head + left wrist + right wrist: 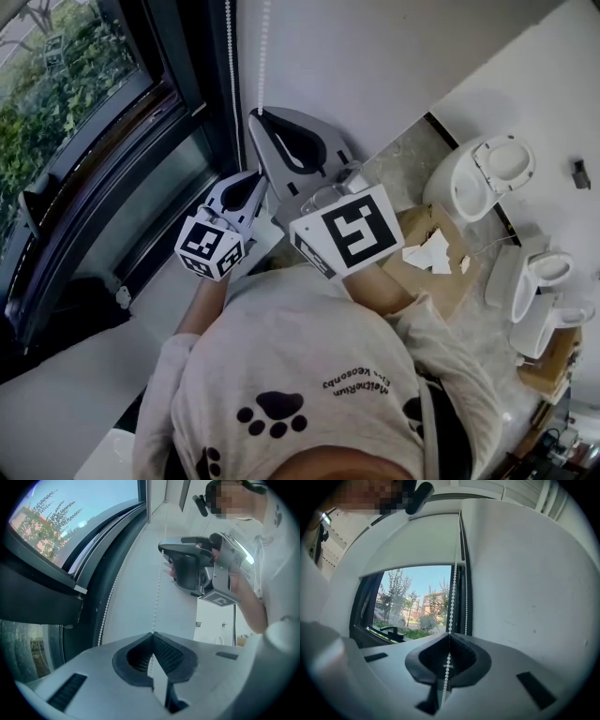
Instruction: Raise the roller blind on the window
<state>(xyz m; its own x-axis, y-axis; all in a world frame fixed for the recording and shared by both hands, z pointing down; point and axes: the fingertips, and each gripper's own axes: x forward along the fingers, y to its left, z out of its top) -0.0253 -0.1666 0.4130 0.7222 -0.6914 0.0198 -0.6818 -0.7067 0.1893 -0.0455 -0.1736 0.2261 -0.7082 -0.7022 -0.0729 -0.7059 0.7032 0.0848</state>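
Note:
A white bead chain [262, 56] hangs in two strands beside the dark-framed window [84, 122]. In the head view my right gripper [258, 115] is the upper one, with my left gripper [260, 175] just below it on the same strand. The right gripper [450, 635] is shut on the bead chain [453, 588], which runs through its jaws. The left gripper [152, 633] is also shut on the bead chain [157, 590], with the right gripper [162, 550] seen above it. The white roller blind [417, 545] covers the upper part of the window; trees and sky show below its edge.
A white wall [525, 583] stands right of the chain. The second strand [111, 595] lies against the dark window frame. A window handle [391, 631] juts from the lower frame. On the floor sit white toilet bowls [487, 173] and an open cardboard box [436, 258].

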